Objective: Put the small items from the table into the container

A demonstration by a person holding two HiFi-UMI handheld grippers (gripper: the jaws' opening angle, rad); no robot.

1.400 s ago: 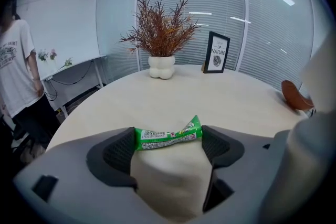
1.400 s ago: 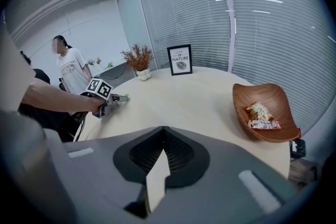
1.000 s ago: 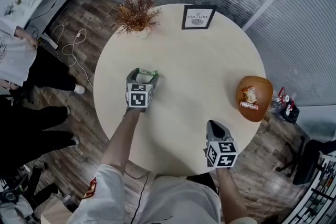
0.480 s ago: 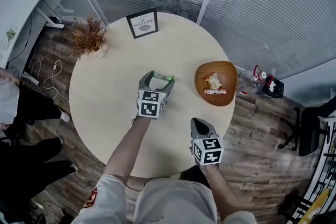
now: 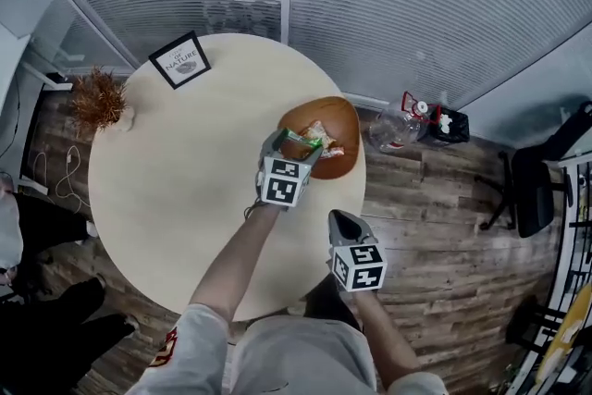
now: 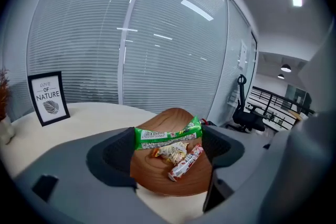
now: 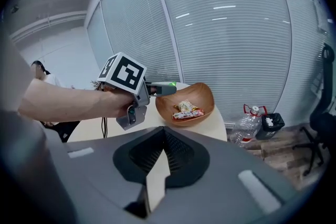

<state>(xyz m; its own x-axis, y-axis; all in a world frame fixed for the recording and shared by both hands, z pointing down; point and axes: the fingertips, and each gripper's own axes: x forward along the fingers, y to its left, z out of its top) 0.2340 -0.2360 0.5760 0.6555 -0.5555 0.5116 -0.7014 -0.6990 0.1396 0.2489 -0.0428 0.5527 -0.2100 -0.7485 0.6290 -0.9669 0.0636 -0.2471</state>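
Note:
My left gripper (image 5: 294, 146) is shut on a green snack bar (image 5: 302, 140), held crosswise between its jaws just above the near rim of the brown wooden bowl (image 5: 344, 120). In the left gripper view the green bar (image 6: 167, 135) hangs over the bowl (image 6: 152, 178), which holds a yellowish wrapped snack (image 6: 172, 150) and a red-and-white bar (image 6: 185, 162). My right gripper (image 5: 344, 222) is shut and empty, near the table's front right edge. Its own view shows the left gripper (image 7: 160, 89) beside the bowl (image 7: 202, 94).
The round pale table (image 5: 185, 199) carries a framed picture (image 5: 180, 60) at the back and a dried plant (image 5: 97, 99) at the far left. A water bottle (image 5: 393, 127) and an office chair (image 5: 541, 171) stand on the floor to the right. Blinds run behind.
My left gripper has carried the green bar rightward across the table to just above the bowl. The right gripper has shifted along, and the head view has swung right.

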